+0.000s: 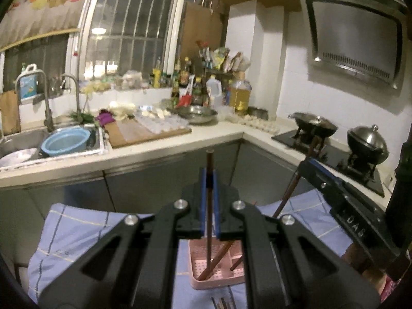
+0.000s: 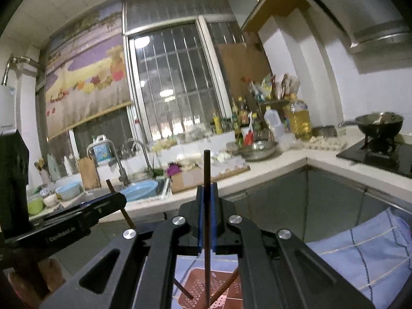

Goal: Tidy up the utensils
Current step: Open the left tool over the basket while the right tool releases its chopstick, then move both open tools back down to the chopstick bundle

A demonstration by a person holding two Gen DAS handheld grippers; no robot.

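My left gripper (image 1: 209,177) is shut on a brown chopstick (image 1: 209,221) that stands upright between its blue pads. Its lower end hangs over a pink perforated utensil basket (image 1: 198,255), where other chopsticks (image 1: 220,257) lean. In the left wrist view my right gripper (image 1: 307,161) shows at the right, gripping a second chopstick (image 1: 291,193). My right gripper (image 2: 206,193) is shut on a dark chopstick (image 2: 206,170), upright above the same basket (image 2: 195,291). The left gripper (image 2: 121,198) shows at the left with its brown chopstick (image 2: 126,215). The basket rests on a blue checked cloth (image 1: 77,231).
Behind runs an L-shaped kitchen counter (image 1: 180,141) with a sink (image 1: 18,139), a blue basin (image 1: 65,141), a cutting board (image 1: 144,134), a steel bowl (image 1: 198,114) and several bottles (image 1: 239,95). A stove with a wok (image 1: 315,125) and a lidded pot (image 1: 368,141) stands at the right.
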